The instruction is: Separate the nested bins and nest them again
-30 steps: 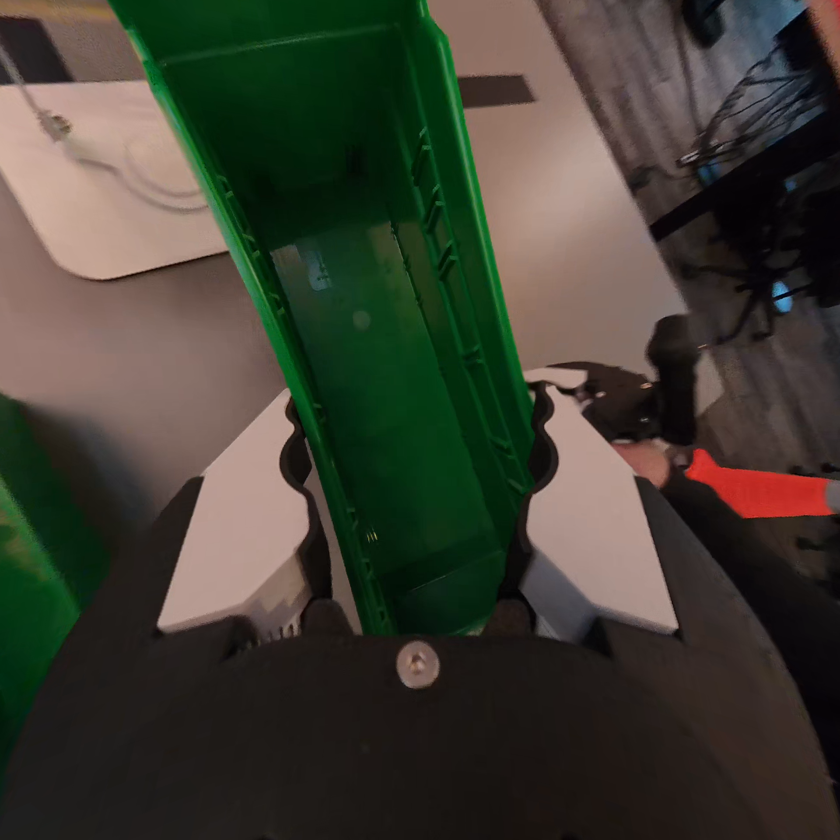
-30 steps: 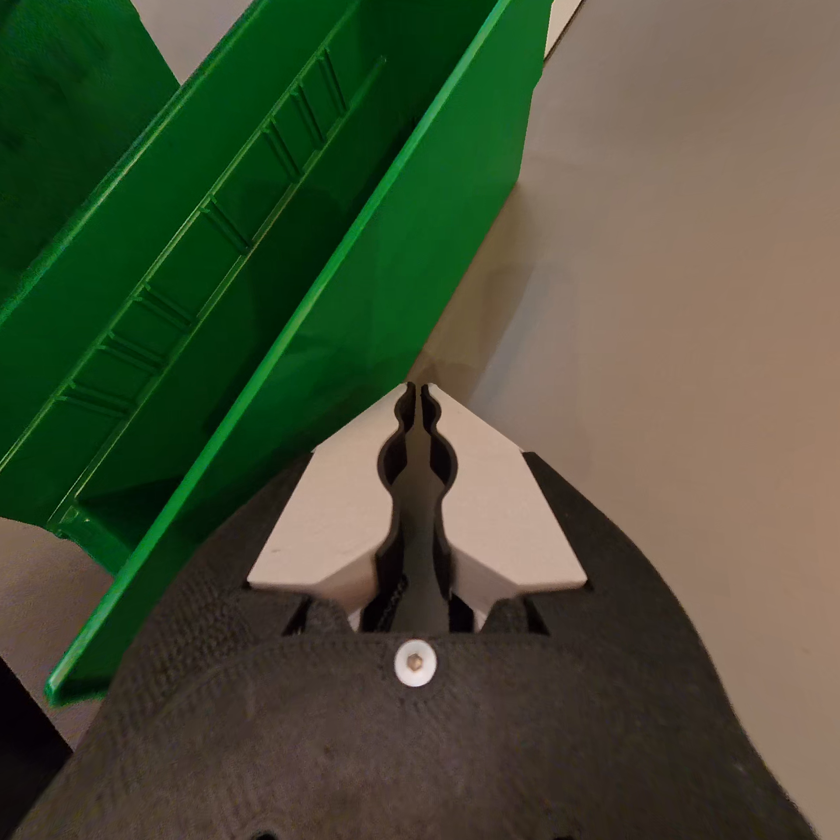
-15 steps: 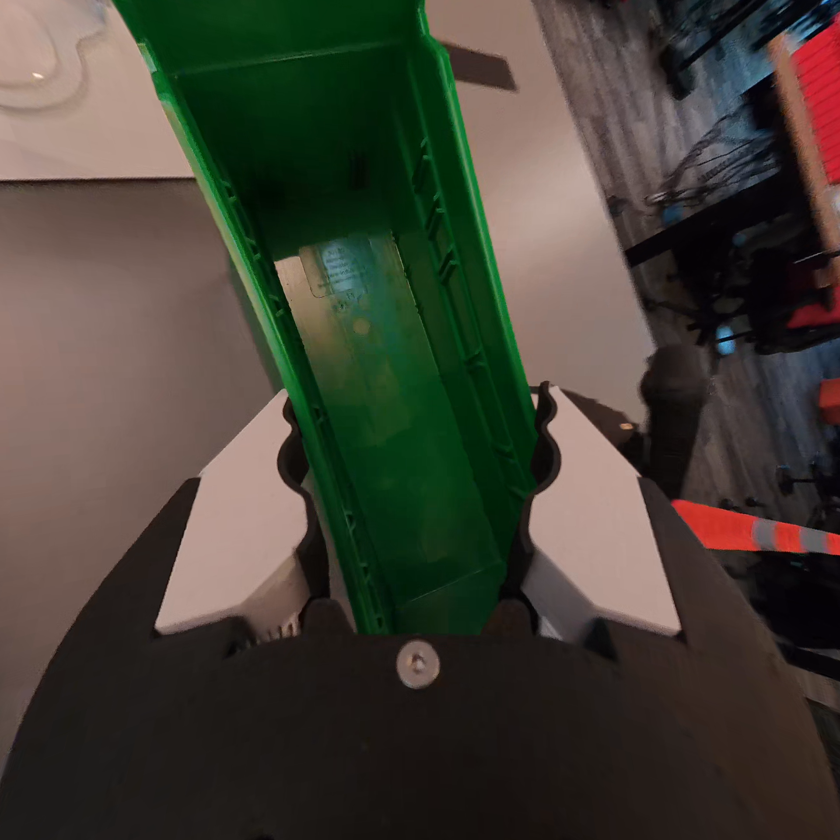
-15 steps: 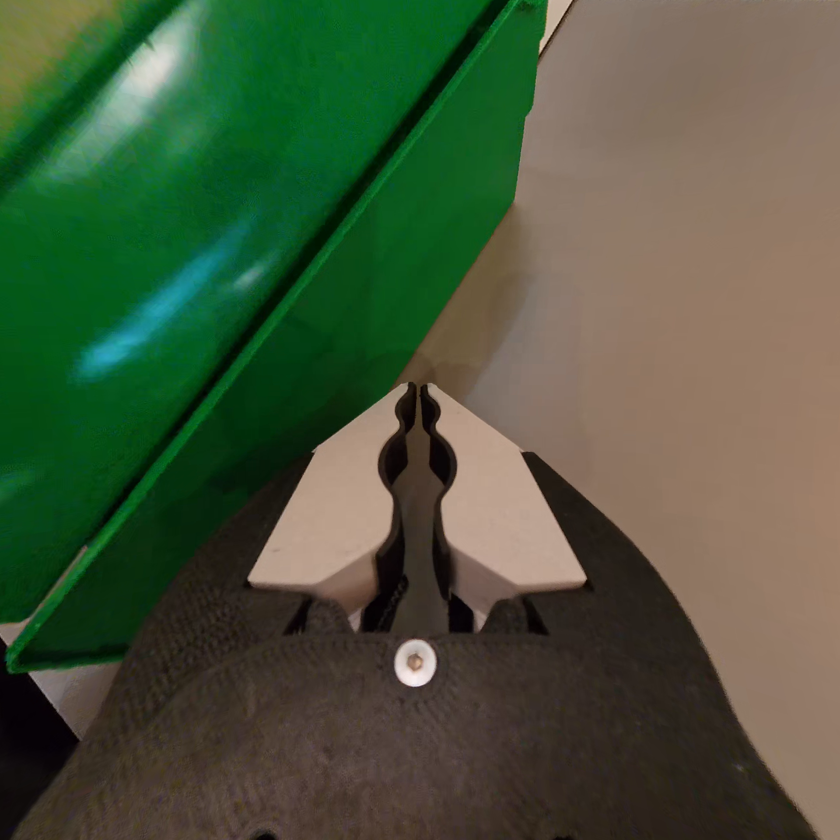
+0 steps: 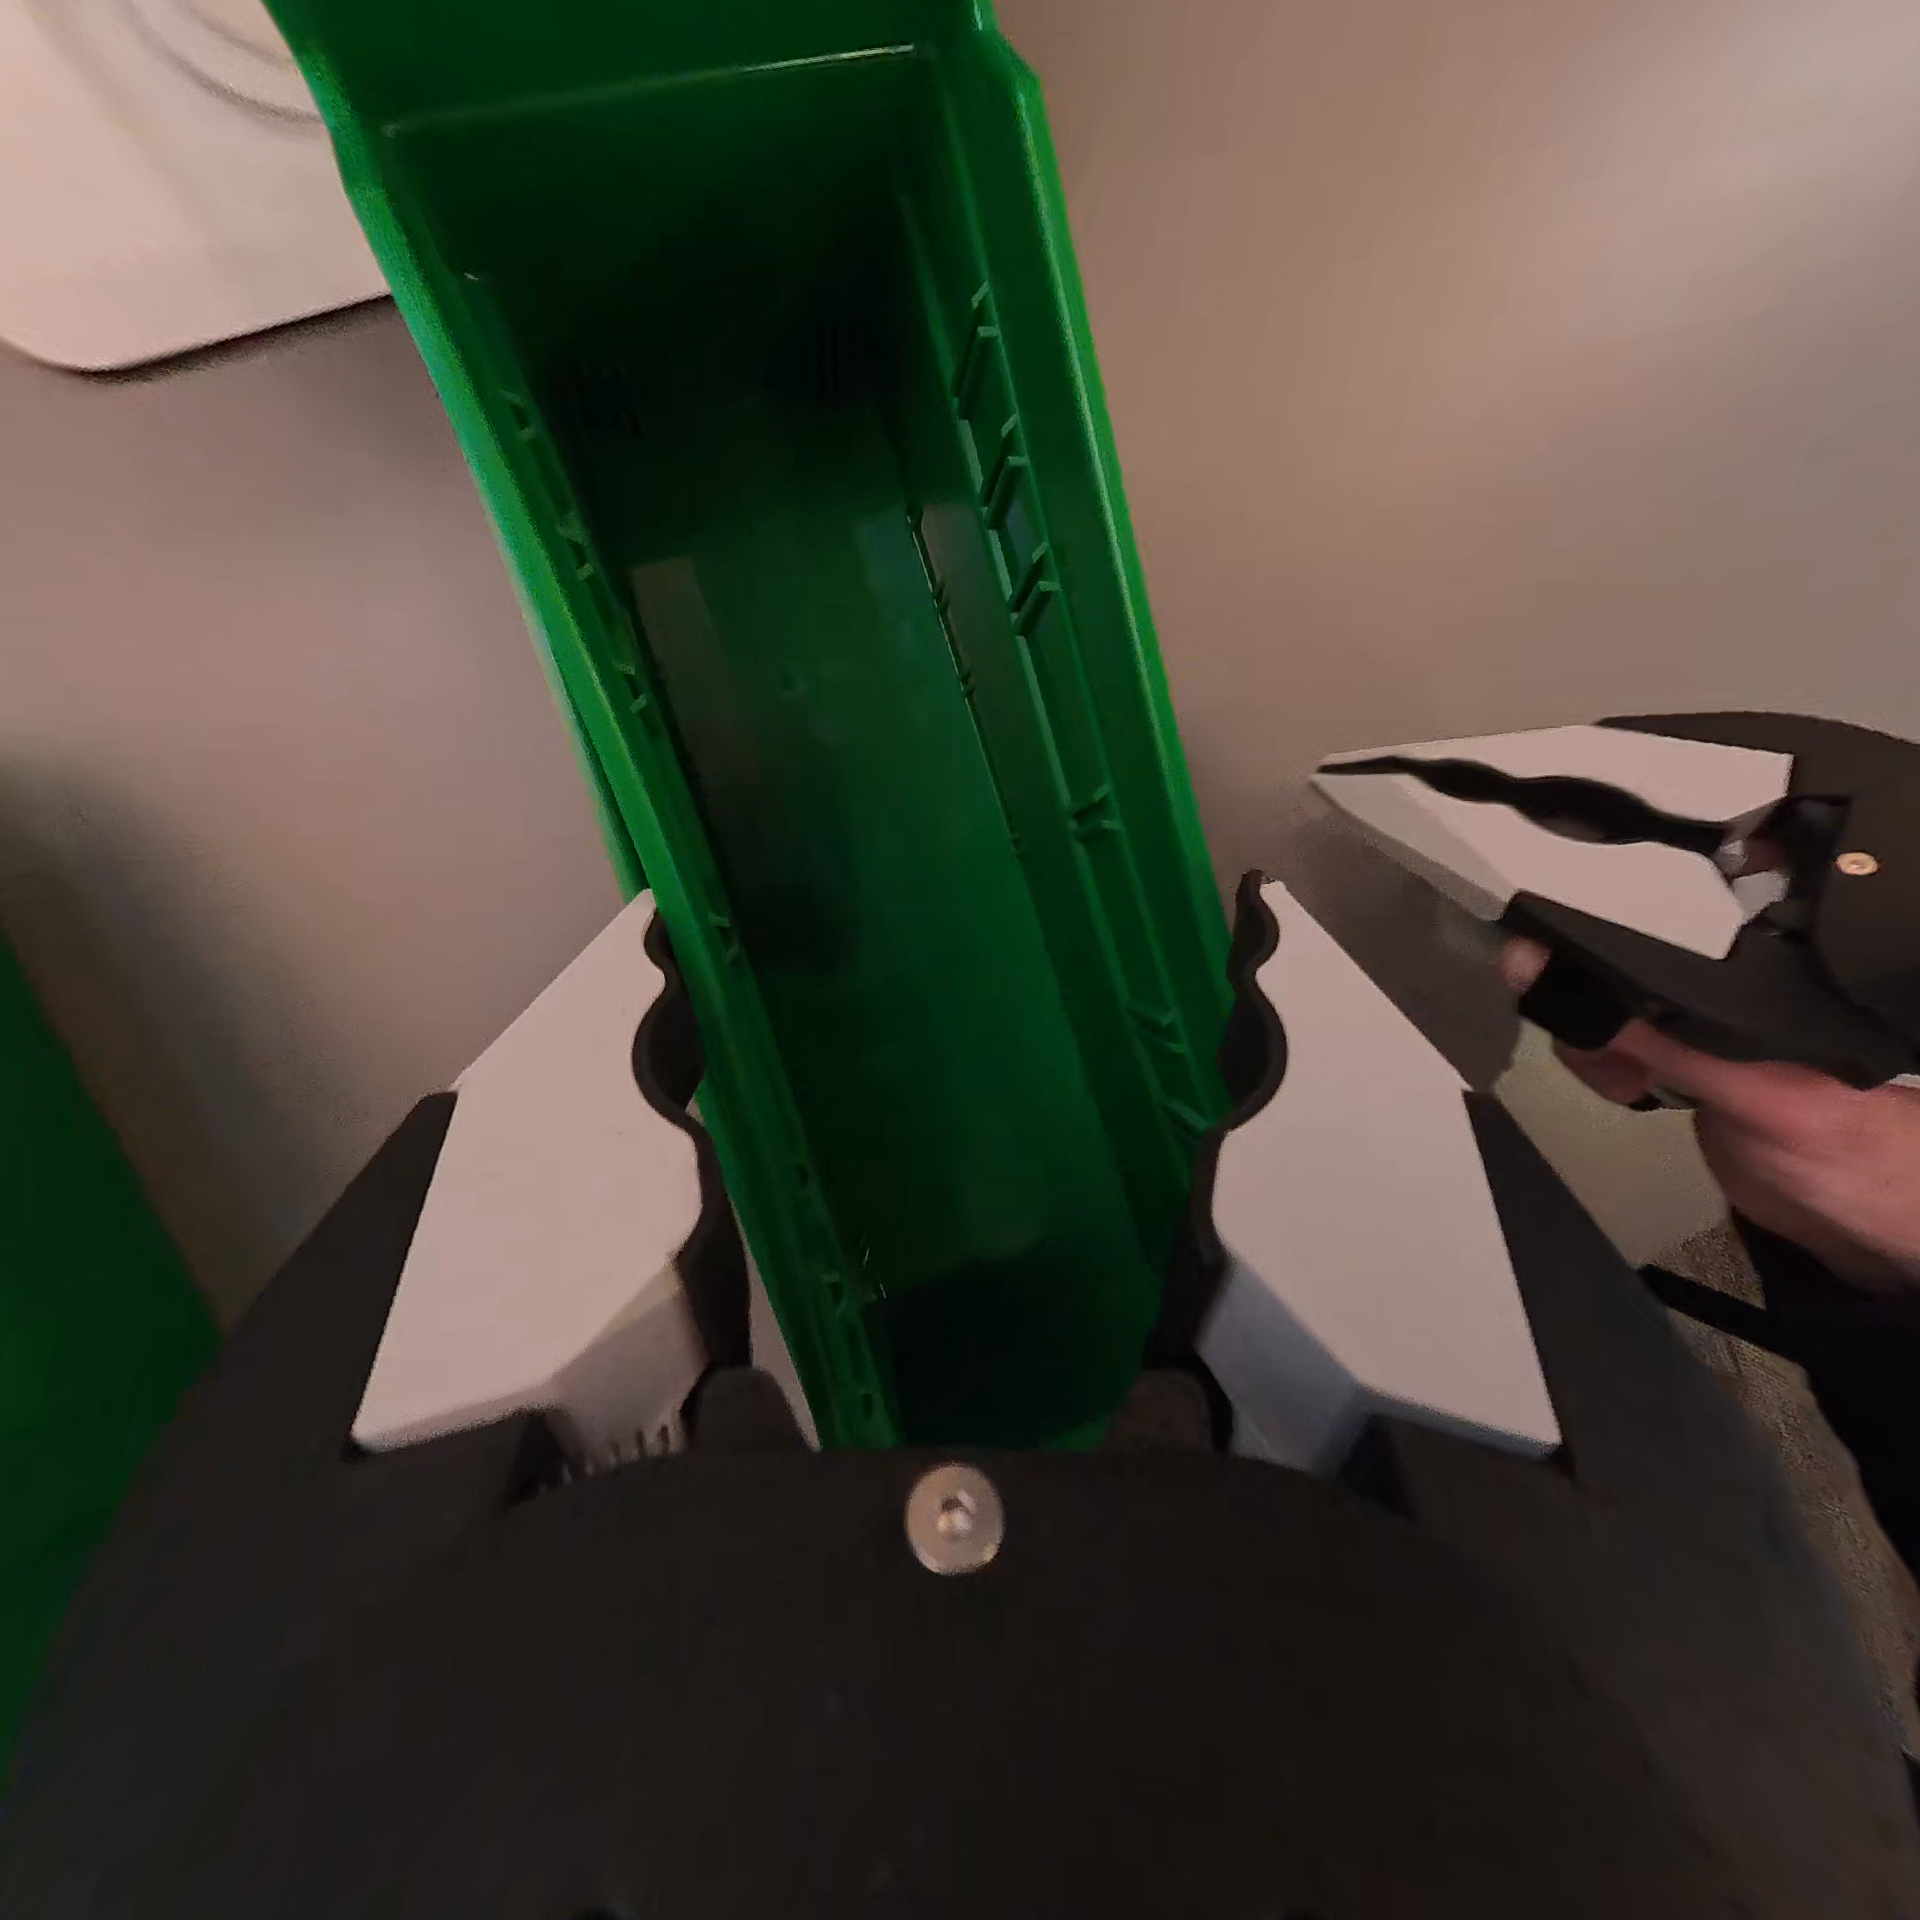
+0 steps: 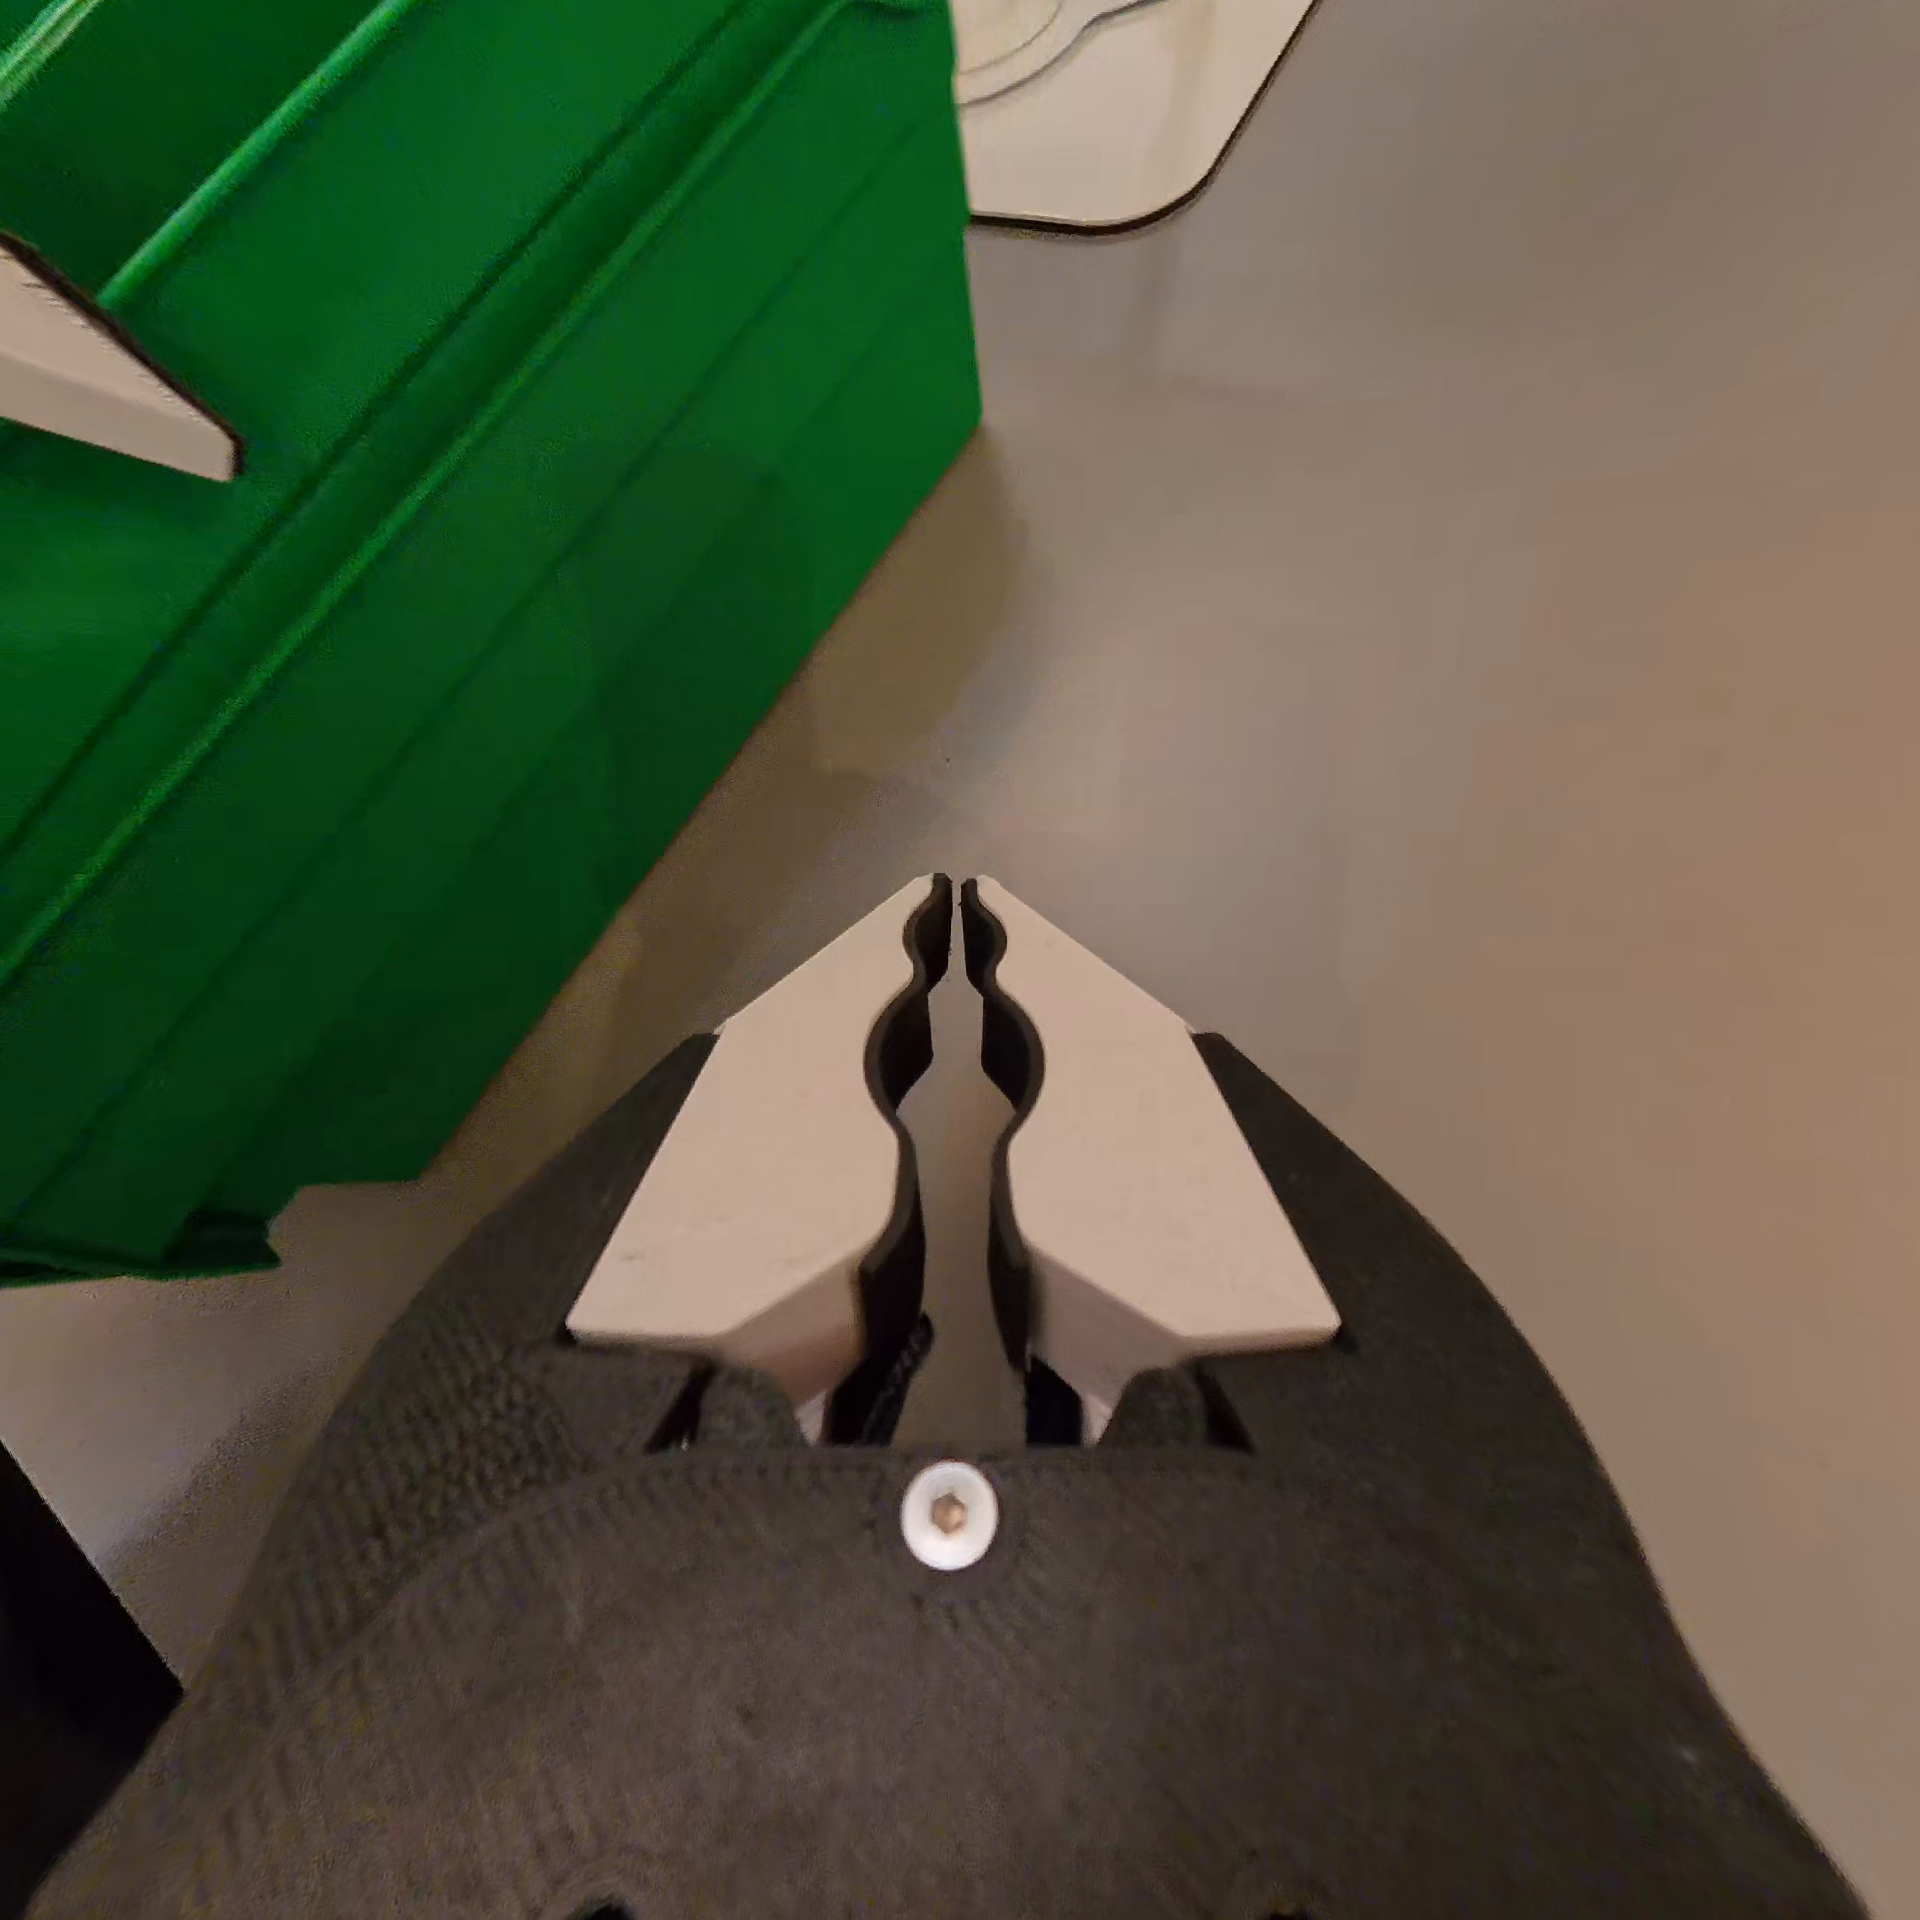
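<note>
Long, narrow green plastic bin clamped between the left gripper fingers, extending forward above the grey table. Second green bin ahead-left of the closed, empty right gripper. Step, seemingly: re-nesting; next, align the openings.

The right gripper hung with its fingertips nearly touching and nothing between them, over the tan table. A green bin stood to its left, and a white mat lay beyond.
</note>
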`<state>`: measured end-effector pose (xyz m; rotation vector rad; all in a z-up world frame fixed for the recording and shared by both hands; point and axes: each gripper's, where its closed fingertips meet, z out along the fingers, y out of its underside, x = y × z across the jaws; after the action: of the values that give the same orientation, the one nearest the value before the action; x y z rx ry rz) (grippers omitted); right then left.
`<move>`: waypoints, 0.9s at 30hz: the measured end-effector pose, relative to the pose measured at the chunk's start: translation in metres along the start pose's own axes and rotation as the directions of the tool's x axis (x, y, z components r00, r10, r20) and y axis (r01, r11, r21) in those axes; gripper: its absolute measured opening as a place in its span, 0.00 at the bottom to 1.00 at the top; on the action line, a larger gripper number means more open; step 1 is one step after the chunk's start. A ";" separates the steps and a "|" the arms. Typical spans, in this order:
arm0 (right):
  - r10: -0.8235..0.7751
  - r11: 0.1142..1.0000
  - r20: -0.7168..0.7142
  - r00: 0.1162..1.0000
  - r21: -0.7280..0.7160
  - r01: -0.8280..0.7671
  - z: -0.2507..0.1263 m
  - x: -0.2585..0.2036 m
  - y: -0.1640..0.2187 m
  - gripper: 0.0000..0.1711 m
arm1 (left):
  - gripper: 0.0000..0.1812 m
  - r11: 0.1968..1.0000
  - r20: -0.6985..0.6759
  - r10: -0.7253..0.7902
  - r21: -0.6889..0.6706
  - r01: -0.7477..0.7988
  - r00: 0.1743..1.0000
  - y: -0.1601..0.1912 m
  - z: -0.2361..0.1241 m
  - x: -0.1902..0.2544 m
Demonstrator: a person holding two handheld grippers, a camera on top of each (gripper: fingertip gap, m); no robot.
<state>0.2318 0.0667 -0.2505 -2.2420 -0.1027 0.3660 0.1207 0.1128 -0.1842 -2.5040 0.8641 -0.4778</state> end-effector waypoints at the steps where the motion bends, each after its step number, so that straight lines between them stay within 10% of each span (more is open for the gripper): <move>1: -0.001 1.000 0.001 1.000 -0.001 0.001 0.000 -0.001 0.000 0.00 | 0.57 1.000 0.011 -0.007 0.010 0.007 1.000 0.003 -0.002 -0.008; 14: -0.005 1.000 -0.006 1.000 -0.004 0.005 0.000 0.001 0.001 0.00 | 0.79 0.994 -0.206 -0.022 0.101 0.043 0.978 0.020 -0.032 -0.011; 27: -0.027 0.999 -0.010 1.000 -0.020 0.027 0.003 -0.002 0.003 0.00 | 0.67 0.938 -0.384 -0.145 0.241 0.250 0.912 0.010 -0.058 -0.032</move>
<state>0.2285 0.0664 -0.2539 -2.2592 -0.1316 0.3407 0.0655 0.1095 -0.1458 -2.2758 0.6088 -1.0807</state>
